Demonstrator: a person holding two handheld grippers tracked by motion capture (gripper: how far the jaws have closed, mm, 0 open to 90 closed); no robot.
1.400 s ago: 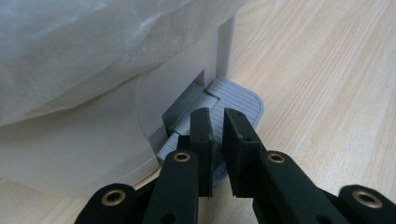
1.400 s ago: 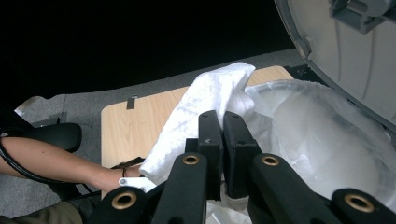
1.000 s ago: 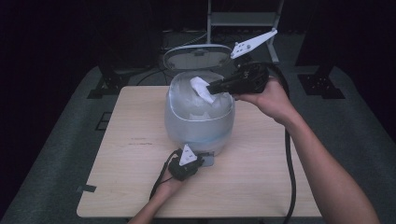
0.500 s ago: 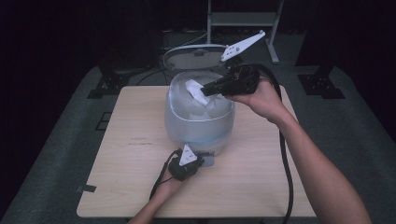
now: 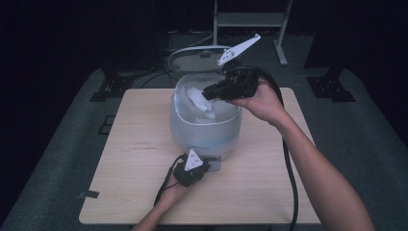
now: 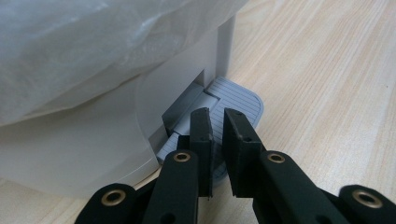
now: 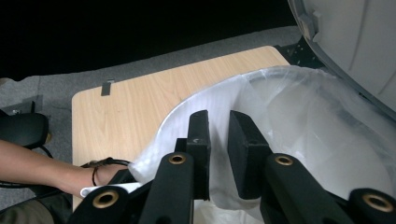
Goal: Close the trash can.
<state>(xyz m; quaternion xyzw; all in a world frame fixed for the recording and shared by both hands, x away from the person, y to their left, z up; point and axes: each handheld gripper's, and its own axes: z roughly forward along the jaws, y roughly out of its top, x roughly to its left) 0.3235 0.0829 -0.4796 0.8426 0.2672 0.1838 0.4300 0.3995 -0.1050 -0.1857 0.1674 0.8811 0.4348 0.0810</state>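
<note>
High view: a white bin (image 5: 204,130) stands at centre frame on the table (image 5: 125,187), its lid (image 5: 195,54) tipped open behind. The right gripper (image 5: 209,93) reaches in from the right over the rim, with a fold of white bag (image 5: 199,102) at its tip, probably to seat the liner inside. The left gripper (image 5: 198,162) sits just below the bin on its pedal (image 5: 214,165), likely pressing it so the lid stays up.

Left gripper view: the jaws rise from the bottom centre, a narrow gap between them and nothing in it, tips resting on the grey ribbed pedal (image 6: 238,95) at the bin's foot (image 6: 93,149). Bag (image 6: 93,42) drapes across the upper left.

Right gripper view: the jaws stand slightly apart at lower centre, with bag film (image 7: 299,126) behind and beneath them; whether they pinch it I cannot tell. The lid (image 7: 355,42) curves across the upper right.
</note>
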